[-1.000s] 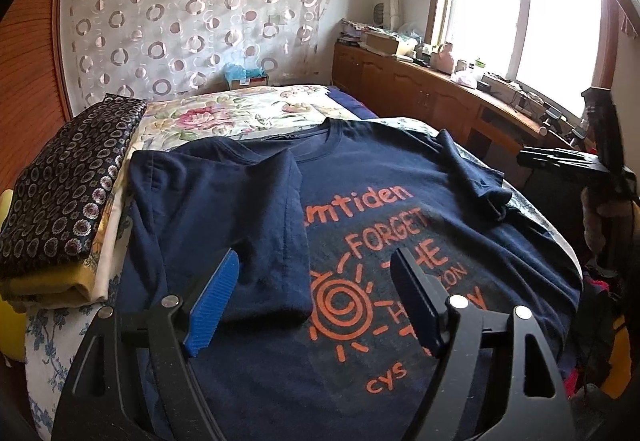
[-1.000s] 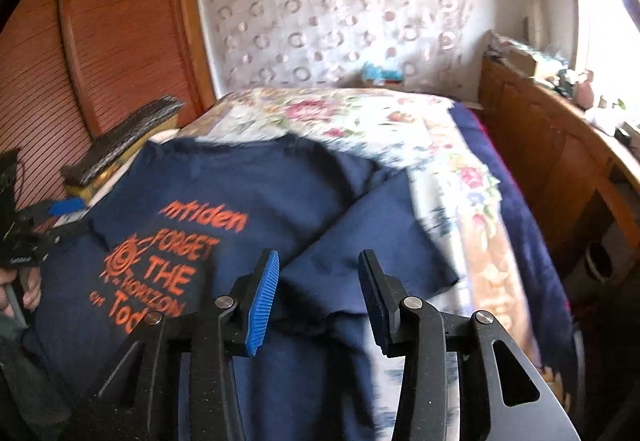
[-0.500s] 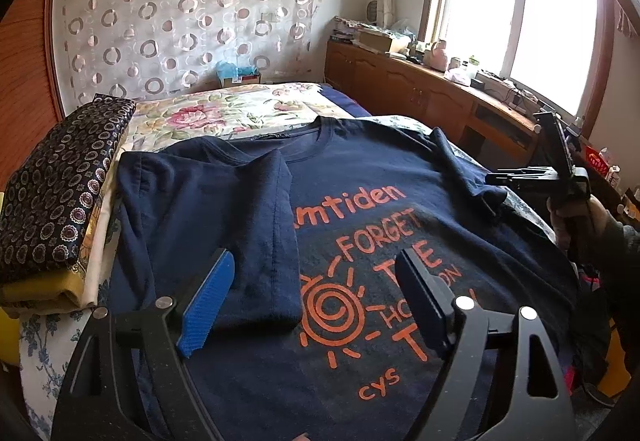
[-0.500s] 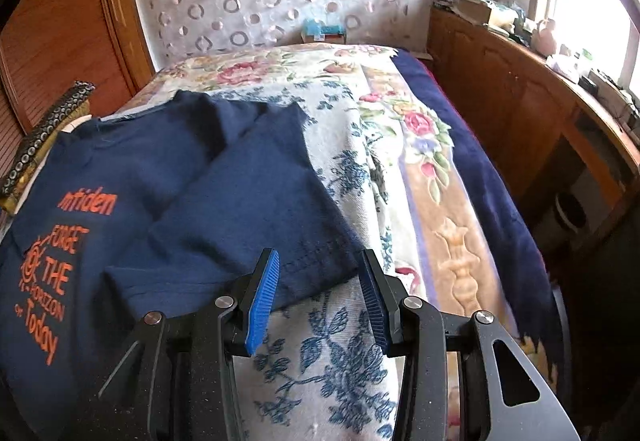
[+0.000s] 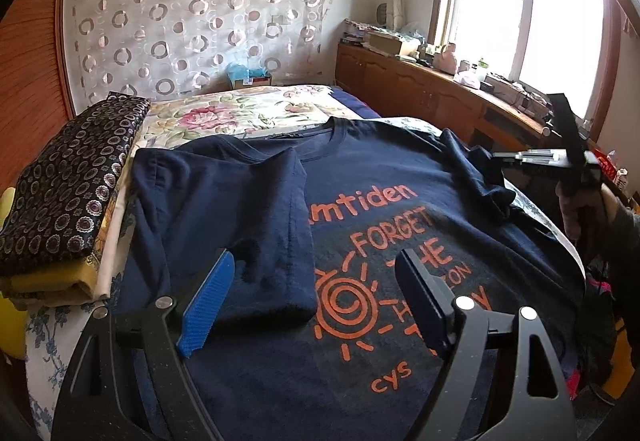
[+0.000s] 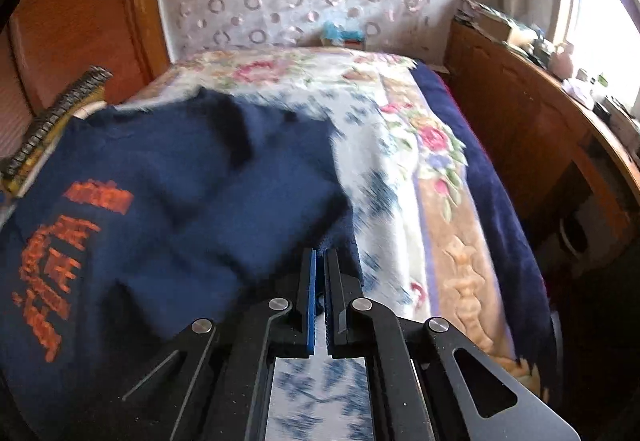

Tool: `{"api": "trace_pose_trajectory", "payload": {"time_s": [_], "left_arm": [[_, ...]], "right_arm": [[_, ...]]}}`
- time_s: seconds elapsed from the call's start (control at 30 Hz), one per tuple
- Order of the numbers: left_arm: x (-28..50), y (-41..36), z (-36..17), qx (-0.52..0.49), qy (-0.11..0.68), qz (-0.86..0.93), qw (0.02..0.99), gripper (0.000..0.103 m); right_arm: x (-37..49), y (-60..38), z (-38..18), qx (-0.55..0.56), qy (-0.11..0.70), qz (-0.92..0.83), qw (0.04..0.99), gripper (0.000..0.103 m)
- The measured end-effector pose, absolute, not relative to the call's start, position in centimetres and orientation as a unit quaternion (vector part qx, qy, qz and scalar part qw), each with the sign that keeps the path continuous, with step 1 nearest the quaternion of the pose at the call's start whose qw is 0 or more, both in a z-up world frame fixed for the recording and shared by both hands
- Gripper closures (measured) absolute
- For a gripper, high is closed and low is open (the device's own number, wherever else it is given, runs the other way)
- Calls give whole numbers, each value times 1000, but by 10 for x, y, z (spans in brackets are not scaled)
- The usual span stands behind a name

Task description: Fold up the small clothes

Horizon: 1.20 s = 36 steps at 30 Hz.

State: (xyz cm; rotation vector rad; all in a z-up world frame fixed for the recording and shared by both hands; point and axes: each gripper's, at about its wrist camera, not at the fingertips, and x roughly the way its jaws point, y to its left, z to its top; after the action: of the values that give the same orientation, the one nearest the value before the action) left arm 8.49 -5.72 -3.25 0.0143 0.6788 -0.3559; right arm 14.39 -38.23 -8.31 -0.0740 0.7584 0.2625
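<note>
A navy T-shirt (image 5: 400, 169) with orange print lies face up on the bed. Its left side and sleeve (image 5: 240, 209) are folded in over the chest. My left gripper (image 5: 314, 257) hovers open above the lower part of the shirt, with nothing between its blue pads. At the right edge of the bed a hand holds my right gripper (image 5: 500, 159) at the other sleeve (image 5: 484, 181). In the right wrist view the right gripper (image 6: 319, 255) is shut on that sleeve's hem, and the T-shirt (image 6: 180, 181) spreads out to its left.
A stack of folded patterned cloths (image 5: 68, 181) sits at the left edge of the floral bedspread (image 5: 240, 113). A wooden cabinet (image 5: 420, 93) with clutter on top runs under the window to the right of the bed. Bare bedspread (image 6: 400, 145) lies beyond the shirt.
My right gripper moved in over the right sleeve's edge and its jaws closed on the hem. The left gripper stayed in place and open.
</note>
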Motion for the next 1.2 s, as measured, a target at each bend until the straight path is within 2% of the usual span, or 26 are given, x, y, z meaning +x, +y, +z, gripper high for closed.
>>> {"api": "trace_pose_trajectory", "payload": {"time_s": [0.37,0.5,0.63,0.7,0.77,0.83,1.2], "left_arm": [[84,-40,-30,-2,327,-157,932,20],[83,-37,-30,-1,328,-155,932,20],[82,-37,-30,-3,326,-154,933,20],[82,-37,-30,-4,326,-155,932,20],[81,-36,-30,-5,327,-156,932,20],[80,-38,-31,-6,328,-158,931,20],[83,-45,-35,-1,337,-166,927,20]], "right_arm": [[160,-281,-32,-41,335,260,904,100],[171,-259,-30,-31,354,282,891,100],[175,-260,-27,-39,345,275,897,90],[172,-265,-30,-38,343,270,899,88],[166,-273,-36,-47,343,256,903,73],[156,-278,-40,-58,345,244,904,67],[115,-301,-72,-72,378,207,900,67]]}}
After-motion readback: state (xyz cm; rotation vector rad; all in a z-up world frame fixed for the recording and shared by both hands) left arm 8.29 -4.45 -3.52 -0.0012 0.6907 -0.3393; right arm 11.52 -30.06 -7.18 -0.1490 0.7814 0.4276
